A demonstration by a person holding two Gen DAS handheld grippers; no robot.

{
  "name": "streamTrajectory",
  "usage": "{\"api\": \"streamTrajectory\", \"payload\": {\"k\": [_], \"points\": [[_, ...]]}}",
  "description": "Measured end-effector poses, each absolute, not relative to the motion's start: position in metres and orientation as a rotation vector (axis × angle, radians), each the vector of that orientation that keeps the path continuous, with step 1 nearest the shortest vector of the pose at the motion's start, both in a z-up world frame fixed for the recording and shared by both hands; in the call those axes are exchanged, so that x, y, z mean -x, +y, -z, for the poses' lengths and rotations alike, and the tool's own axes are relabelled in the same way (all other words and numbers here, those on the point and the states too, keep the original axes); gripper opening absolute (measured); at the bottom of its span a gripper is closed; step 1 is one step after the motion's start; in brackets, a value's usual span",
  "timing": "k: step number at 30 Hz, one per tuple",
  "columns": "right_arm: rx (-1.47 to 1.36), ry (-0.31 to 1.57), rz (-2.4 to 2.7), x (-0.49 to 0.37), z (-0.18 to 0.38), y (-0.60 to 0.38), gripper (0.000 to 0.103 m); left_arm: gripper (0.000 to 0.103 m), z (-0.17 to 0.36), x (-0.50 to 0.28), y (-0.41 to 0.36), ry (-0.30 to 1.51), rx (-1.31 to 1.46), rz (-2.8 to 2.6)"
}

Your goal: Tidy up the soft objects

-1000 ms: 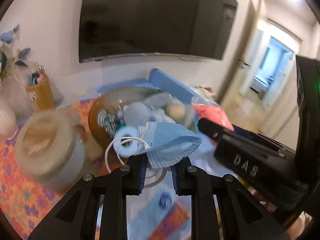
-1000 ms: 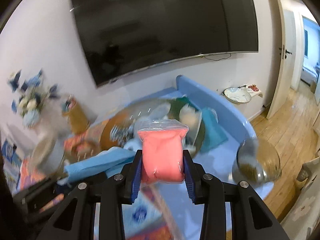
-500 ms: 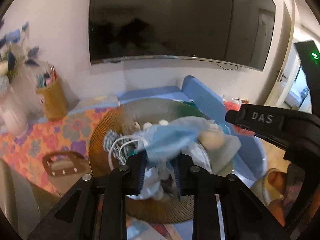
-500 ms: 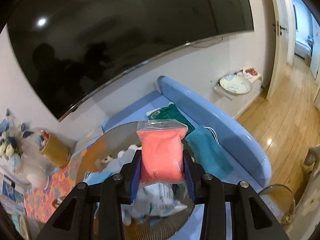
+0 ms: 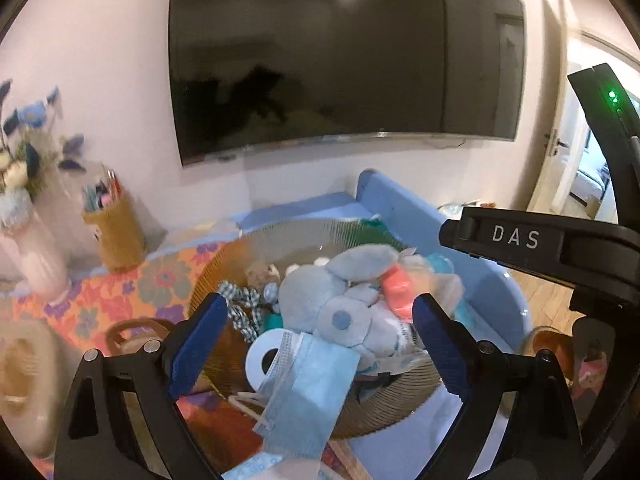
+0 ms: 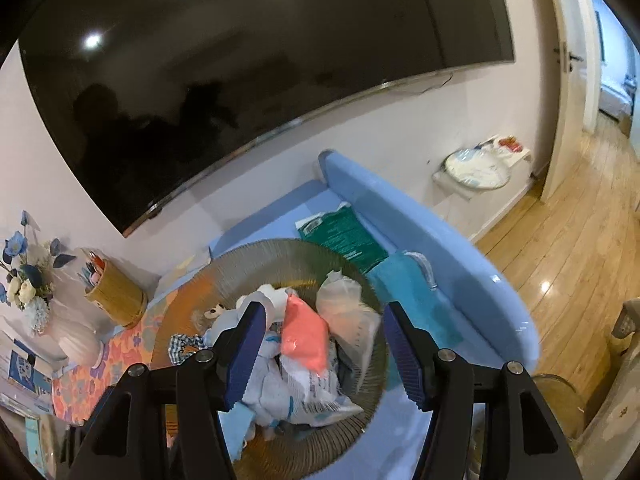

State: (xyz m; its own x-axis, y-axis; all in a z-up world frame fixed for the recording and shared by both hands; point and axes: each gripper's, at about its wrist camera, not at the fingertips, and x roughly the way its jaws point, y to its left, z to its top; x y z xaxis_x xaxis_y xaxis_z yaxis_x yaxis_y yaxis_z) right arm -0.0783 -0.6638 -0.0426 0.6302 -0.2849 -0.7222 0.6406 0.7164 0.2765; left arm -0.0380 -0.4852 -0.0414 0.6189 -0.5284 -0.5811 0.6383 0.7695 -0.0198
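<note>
Your left tool (image 5: 316, 344) has just opened wide, face mask (image 5: 308, 396) dropping at the bowl (image 5: 224, 264) rim. Your right tool (image 6: 324, 344) has just opened too, pink bag (image 6: 306, 336) lying on the pile. Back both tools straight out; don't snag the mask.

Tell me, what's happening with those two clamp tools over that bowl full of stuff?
A person is tidying soft things into the ribbed amber bowl, using a hand-held gripper in each hand. The left hand-held gripper has just been opening, and a blue face mask lies over the bowl's near rim, free of its pads. The right hand-held gripper has also just been opening; the pink bag lies on the pile between its fingers, untouched. A grey plush toy is already in the bowl.
</note>
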Motion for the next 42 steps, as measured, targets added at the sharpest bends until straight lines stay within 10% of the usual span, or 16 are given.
{"api": "streamTrajectory", "payload": {"k": [19,42], "points": [[-0.426,0.435,0.598,0.208,-0.037,-0.465,0.061,0.103,-0.040,0.147,-0.291,0.339,-0.229,0.758],[-0.030,0.545,0.278,0.084,0.009,-0.152,0.062,0.103,-0.024,0.058,0.007,0.432,-0.160,0.040]]}}
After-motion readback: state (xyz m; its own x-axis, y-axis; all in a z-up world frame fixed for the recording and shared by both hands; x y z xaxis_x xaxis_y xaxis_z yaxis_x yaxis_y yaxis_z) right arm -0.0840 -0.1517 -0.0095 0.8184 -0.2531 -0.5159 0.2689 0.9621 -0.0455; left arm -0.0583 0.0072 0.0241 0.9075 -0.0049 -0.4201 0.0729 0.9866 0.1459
